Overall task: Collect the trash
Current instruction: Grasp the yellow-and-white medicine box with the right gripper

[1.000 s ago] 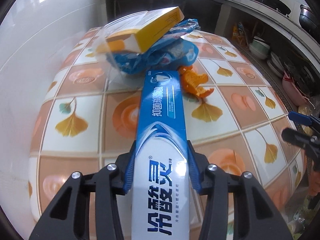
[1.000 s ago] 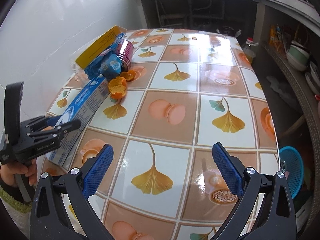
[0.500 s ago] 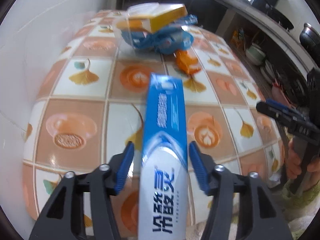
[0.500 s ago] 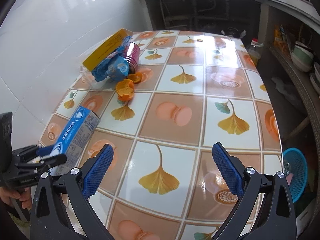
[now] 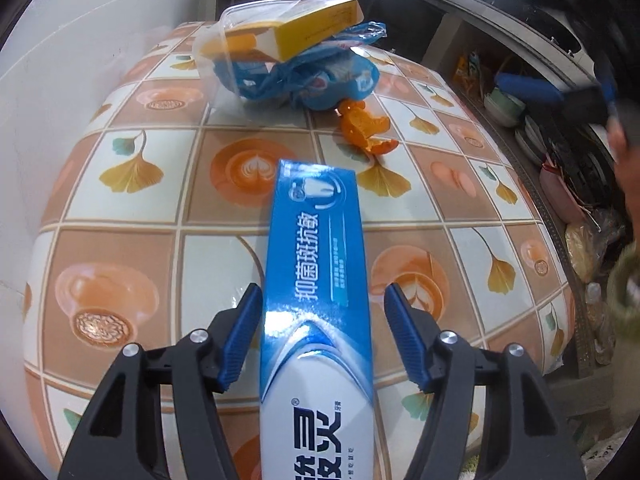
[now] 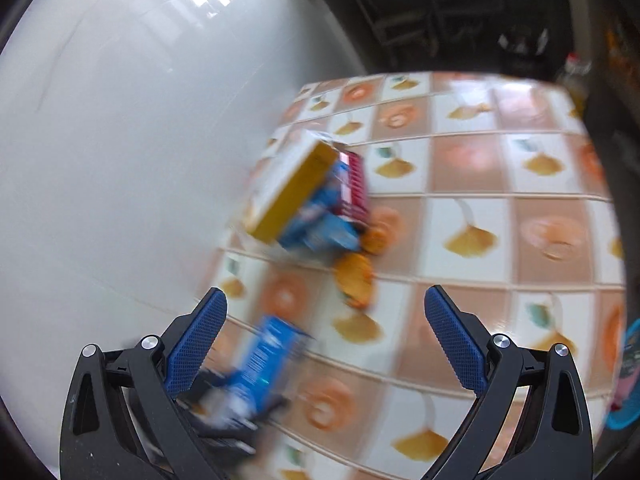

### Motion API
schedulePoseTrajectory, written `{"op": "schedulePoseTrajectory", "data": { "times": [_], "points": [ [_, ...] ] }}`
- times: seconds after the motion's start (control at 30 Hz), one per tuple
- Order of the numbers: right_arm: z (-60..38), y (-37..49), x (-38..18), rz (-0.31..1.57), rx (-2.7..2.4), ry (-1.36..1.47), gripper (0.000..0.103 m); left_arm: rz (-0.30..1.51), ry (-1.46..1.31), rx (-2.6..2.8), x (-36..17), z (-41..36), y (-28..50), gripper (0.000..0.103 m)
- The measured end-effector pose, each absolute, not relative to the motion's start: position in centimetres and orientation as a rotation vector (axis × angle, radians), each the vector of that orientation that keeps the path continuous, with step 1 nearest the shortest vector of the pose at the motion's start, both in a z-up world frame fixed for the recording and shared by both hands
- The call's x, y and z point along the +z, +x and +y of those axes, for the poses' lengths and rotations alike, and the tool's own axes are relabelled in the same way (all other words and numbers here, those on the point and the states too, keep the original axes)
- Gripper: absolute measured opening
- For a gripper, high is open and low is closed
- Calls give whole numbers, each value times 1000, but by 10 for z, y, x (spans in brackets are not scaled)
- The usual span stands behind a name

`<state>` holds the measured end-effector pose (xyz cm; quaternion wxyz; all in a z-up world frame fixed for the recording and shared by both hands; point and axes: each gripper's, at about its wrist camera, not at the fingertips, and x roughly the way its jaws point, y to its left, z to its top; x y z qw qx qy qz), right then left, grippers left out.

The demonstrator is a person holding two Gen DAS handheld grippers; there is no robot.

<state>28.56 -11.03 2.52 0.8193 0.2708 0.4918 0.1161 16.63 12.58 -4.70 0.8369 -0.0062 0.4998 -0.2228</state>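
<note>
- The job looked barely begun: one piece, the toothpaste box (image 5: pixel 316 264), was off the heap and lay lengthwise between the fingers of the left gripper (image 5: pixel 322 292), pointing to 12 o'clock over the table (image 5: pixel 132 240).
- The other trash was not yet collected. At 12 o'clock lay a yellow box (image 5: pixel 316 32) on a blue wrapper (image 5: pixel 312 76) beside a clear plastic tub (image 5: pixel 212 52), with orange peel (image 5: pixel 366 132) at 1 o'clock.
- No bin could be identified in either view.
- The left jaws stood slightly wider than the toothpaste box, with a slim gap at the right pad. The left pad was at its edge, and I judged the grip slack.
- The right gripper (image 6: pixel 325 320) was spread wide and empty, aimed at the blurred heap at 12 o'clock.
</note>
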Motion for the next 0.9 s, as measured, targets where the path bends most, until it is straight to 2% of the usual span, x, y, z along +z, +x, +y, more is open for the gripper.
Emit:
{"op": "schedulePoseTrajectory", "data": {
  "times": [0.17, 0.33, 0.7, 0.9],
  "points": [
    [-94, 339, 30, 1094, 242, 637, 95, 1037, -52, -467, -48, 134, 165, 53],
    [-85, 370, 25, 1132, 248, 733, 95, 1028, -104, -469, -49, 144, 164, 50],
    [-79, 402, -21, 1253, 146, 832, 75, 1019, -152, -490, -49, 153, 163, 49],
    [-84, 413, -28, 1244, 103, 861, 69, 1019, -169, -498, -49, 155, 163, 49]
  ]
}}
